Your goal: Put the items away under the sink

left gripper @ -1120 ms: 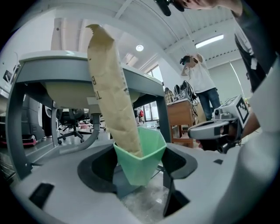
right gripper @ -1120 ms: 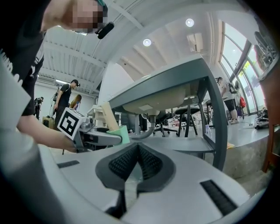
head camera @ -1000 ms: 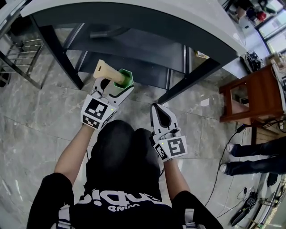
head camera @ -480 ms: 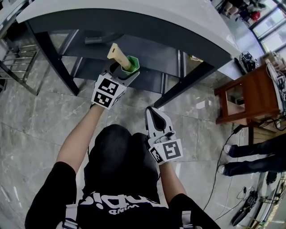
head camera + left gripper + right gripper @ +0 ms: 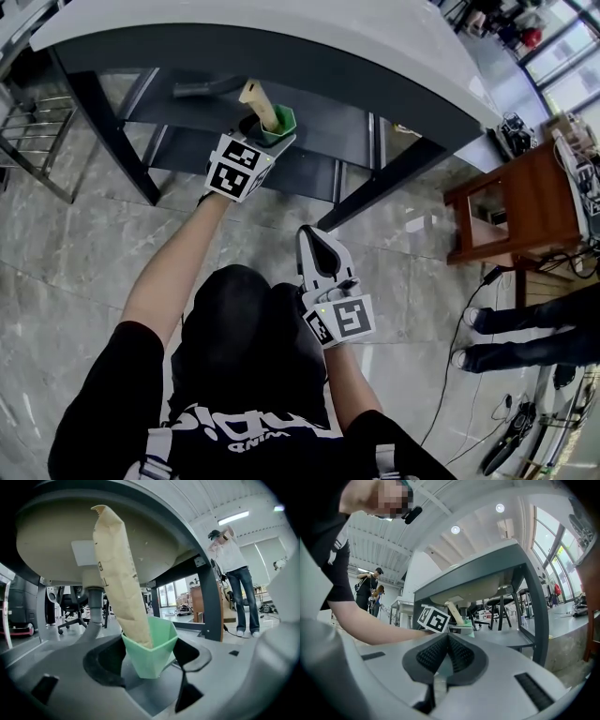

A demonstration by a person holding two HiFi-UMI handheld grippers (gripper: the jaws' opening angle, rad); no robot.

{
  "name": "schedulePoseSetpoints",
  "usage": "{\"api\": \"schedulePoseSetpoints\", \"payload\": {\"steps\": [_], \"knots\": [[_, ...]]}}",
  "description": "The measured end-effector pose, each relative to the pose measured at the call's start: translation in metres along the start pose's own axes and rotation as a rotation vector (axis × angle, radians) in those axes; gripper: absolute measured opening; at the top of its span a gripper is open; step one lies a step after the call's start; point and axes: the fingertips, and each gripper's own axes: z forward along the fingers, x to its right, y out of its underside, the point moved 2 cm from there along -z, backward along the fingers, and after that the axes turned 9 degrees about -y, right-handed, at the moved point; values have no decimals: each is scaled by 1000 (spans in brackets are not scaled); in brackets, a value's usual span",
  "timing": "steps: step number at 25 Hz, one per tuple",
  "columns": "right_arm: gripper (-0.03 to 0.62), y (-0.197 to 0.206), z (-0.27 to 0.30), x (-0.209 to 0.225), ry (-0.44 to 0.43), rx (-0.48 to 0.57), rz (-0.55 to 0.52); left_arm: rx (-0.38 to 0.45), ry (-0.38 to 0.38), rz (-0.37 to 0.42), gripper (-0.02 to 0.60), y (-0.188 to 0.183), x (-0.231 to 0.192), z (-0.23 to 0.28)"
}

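Two grippers work below the white sink counter, with its grey drain pipe at the far left. Beneath the counter I see the dark shelf. My left gripper reaches far in over that shelf, jaws pinching the green cup just right of the pipe; I cannot tell whether the cup touches the shelf. My right gripper hangs near me over the floor, jaws pressed together on nothing. A tan paper packet stands tilted in the cup.
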Motion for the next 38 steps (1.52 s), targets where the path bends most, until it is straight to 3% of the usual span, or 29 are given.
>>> {"api": "schedulePoseSetpoints", "payload": {"steps": [18,27,38], "knots": [[18,8,-3,7,22,-22,9,47,-56,-104,328,0,-15,30],[18,7,-1,7,15,-31,4,94,-85,-105,328,-1,-14,32],[18,9,-4,10,25,-39,5,69,-113,-99,328,5,-15,39]]}}
